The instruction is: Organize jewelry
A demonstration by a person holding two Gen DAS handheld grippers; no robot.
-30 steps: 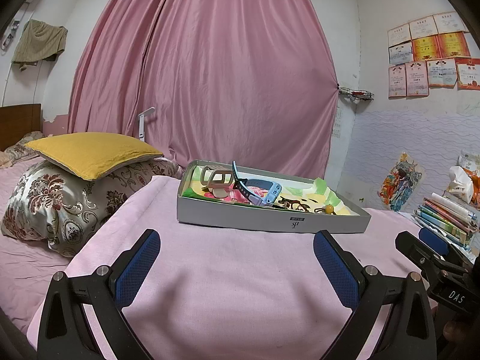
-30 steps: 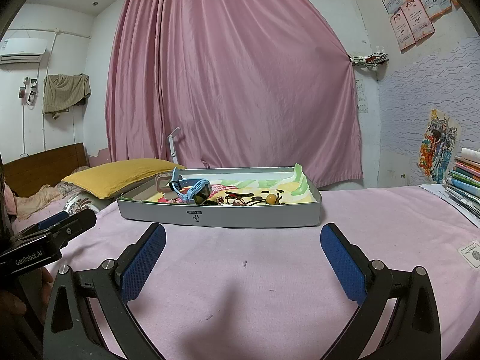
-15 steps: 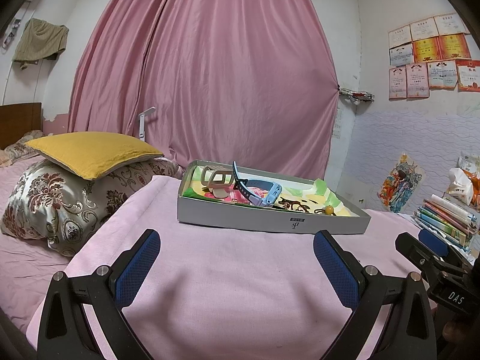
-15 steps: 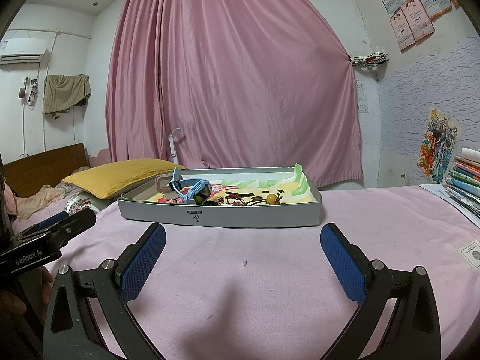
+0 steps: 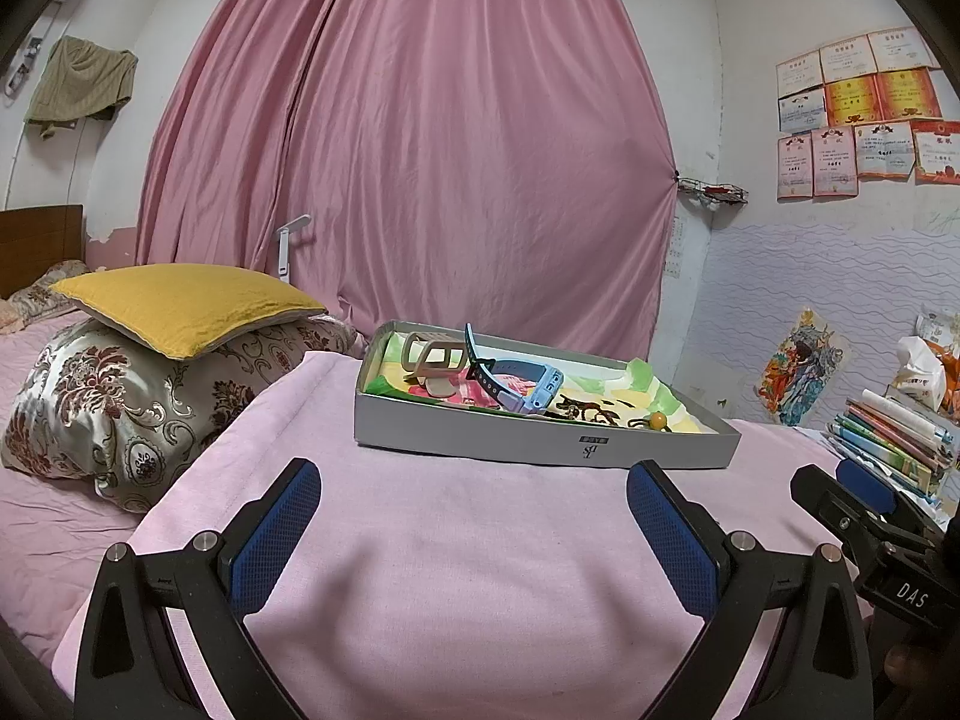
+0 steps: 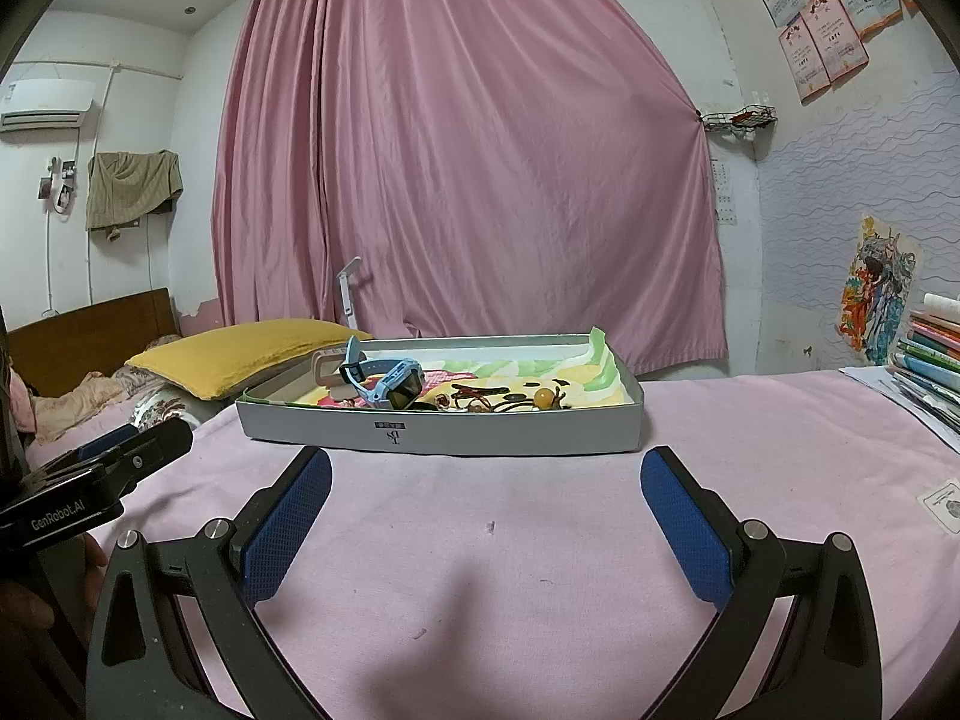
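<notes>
A shallow grey box (image 5: pixel 540 447) (image 6: pixel 444 435) lies on the pink cloth ahead of both grippers. Inside it rest a blue watch (image 5: pixel 528 387) (image 6: pixel 390 384), a beige watch (image 5: pixel 435 357) (image 6: pixel 327 369), a dark cord bracelet (image 5: pixel 585 411) (image 6: pixel 480 402) and an amber bead (image 5: pixel 658 420) (image 6: pixel 544 398). My left gripper (image 5: pixel 474 498) hovers open over the cloth short of the box, with nothing between its blue pads. Just as open and bare, my right gripper (image 6: pixel 486 492) faces the box's front wall.
A yellow pillow (image 5: pixel 180 300) sits on a floral pillow (image 5: pixel 120 408) at the left. Stacked books (image 5: pixel 894 438) (image 6: pixel 933 360) stand at the right. A small card (image 6: pixel 945 504) lies on the cloth. A pink curtain (image 5: pixel 420 150) hangs behind.
</notes>
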